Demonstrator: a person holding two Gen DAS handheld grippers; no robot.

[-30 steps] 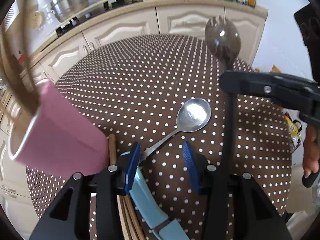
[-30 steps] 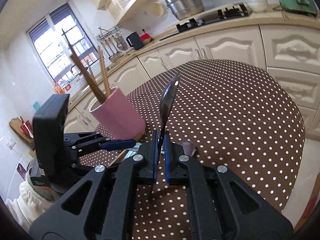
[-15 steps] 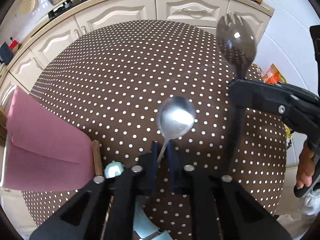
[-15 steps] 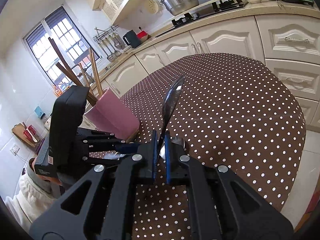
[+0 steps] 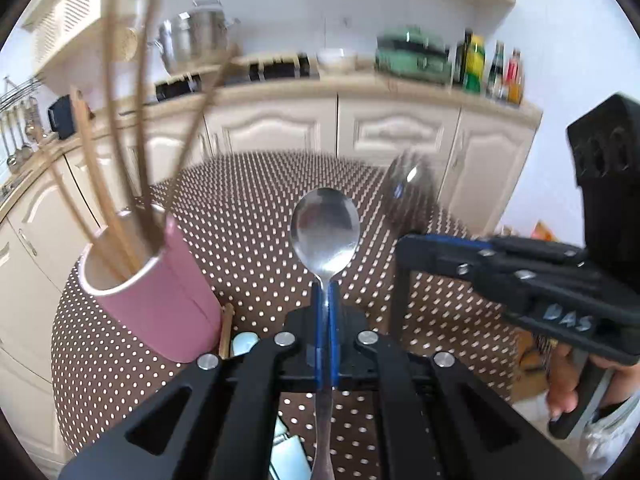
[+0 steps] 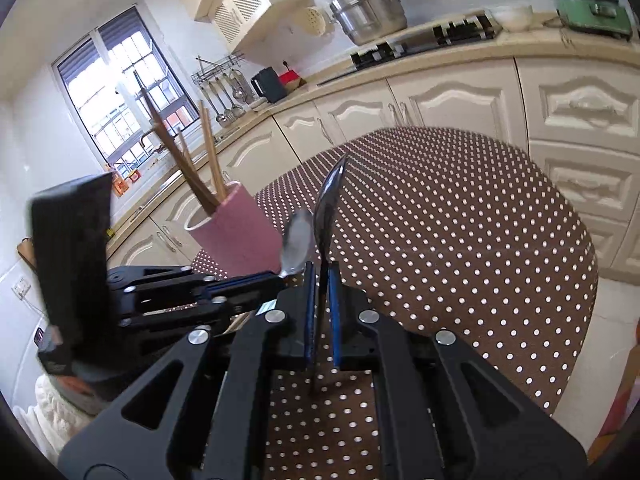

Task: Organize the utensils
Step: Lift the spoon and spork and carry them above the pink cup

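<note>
The left gripper has clamped the spoon by its neck and lifted it off the table; its bowl now stands frame centre.

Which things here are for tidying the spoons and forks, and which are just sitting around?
For the job:
- silver spoon, in the left tongs
- dark spork, in the right tongs
- pink cup with chopsticks

Just sitting around:
- steel pot
- green appliance
- bottles
- kettle
</note>
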